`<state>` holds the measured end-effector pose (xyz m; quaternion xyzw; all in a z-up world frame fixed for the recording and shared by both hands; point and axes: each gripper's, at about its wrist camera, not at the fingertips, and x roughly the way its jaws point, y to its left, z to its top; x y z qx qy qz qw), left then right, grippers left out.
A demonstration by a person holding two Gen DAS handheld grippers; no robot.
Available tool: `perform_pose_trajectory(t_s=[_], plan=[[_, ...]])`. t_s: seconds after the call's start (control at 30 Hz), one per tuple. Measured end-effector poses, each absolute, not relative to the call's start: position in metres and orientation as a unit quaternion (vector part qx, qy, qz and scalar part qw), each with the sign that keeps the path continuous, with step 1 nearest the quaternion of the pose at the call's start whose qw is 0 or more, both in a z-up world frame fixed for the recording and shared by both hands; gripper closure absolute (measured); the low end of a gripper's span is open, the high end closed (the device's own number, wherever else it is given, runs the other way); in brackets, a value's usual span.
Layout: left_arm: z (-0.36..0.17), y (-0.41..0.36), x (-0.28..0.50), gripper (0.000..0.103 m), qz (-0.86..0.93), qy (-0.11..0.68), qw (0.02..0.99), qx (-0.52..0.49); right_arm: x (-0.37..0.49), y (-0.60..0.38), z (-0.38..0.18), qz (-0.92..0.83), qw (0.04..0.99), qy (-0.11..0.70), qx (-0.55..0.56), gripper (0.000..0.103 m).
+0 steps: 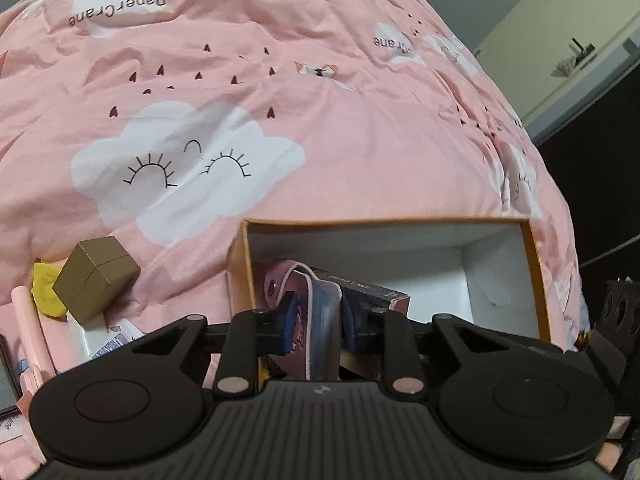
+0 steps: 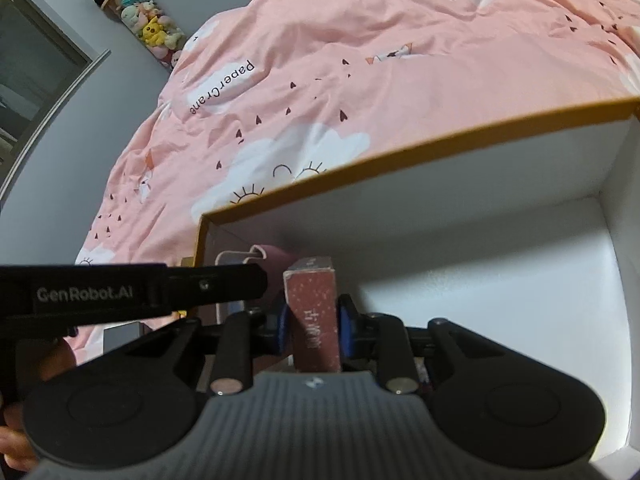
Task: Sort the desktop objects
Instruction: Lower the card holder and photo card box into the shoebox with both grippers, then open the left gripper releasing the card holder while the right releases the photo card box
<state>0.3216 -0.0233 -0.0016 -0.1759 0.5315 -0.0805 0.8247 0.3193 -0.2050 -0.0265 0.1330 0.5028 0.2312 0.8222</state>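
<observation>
Two grippers work inside the orange-rimmed box [image 1: 534, 280] on the bed: the left gripper [image 1: 318, 326] pinches a pink pouch [image 1: 316, 320] at the box's left wall, while the right gripper [image 2: 312, 326] clamps a reddish carton [image 2: 314, 312] beside it. Crowded together there, they could collide or snag the wall. The box's right half offers free room.

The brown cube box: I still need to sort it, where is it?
In the left wrist view, the brown cube box lies on the pink duvet, left of the orange box.
</observation>
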Motion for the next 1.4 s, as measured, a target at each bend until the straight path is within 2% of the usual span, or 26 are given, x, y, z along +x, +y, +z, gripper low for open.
perform_pose_trajectory(t_s=[0.3, 0.6, 0.87, 0.93, 1.1, 1.27, 1.4], plan=[[0.002, -0.006, 0.324, 0.076, -0.074, 0.51, 0.834, -0.2, 0.331, -0.183, -0.037, 0.219, 0.808, 0.533, 0.125, 0.076], [0.023, 0.021, 0.289, 0.072, -0.073, 0.453, 0.861, -0.219, 0.342, -0.176, -0.039, 0.206, 0.803, 0.536, 0.158, 0.07], [0.001, 0.057, 0.255, 0.071, -0.038, 0.448, 0.853, -0.266, 0.336, -0.184, -0.031, 0.226, 0.807, 0.513, 0.184, 0.067], [-0.006, 0.062, 0.25, 0.071, -0.031, 0.452, 0.851, -0.265, 0.332, -0.186, -0.026, 0.237, 0.813, 0.505, 0.167, 0.062], [-0.024, 0.067, 0.239, 0.071, -0.027, 0.471, 0.84, -0.267, 0.319, -0.188, -0.017, 0.277, 0.816, 0.498, 0.099, 0.058], [-0.036, 0.068, 0.227, 0.071, -0.024, 0.481, 0.834, -0.27, 0.305, -0.164, -0.022, 0.29, 0.822, 0.488, -0.032, 0.052], [-0.038, 0.075, 0.221, 0.071, -0.021, 0.48, 0.83, -0.285, 0.296, -0.137, -0.036, 0.32, 0.802, 0.485, -0.14, 0.052]])
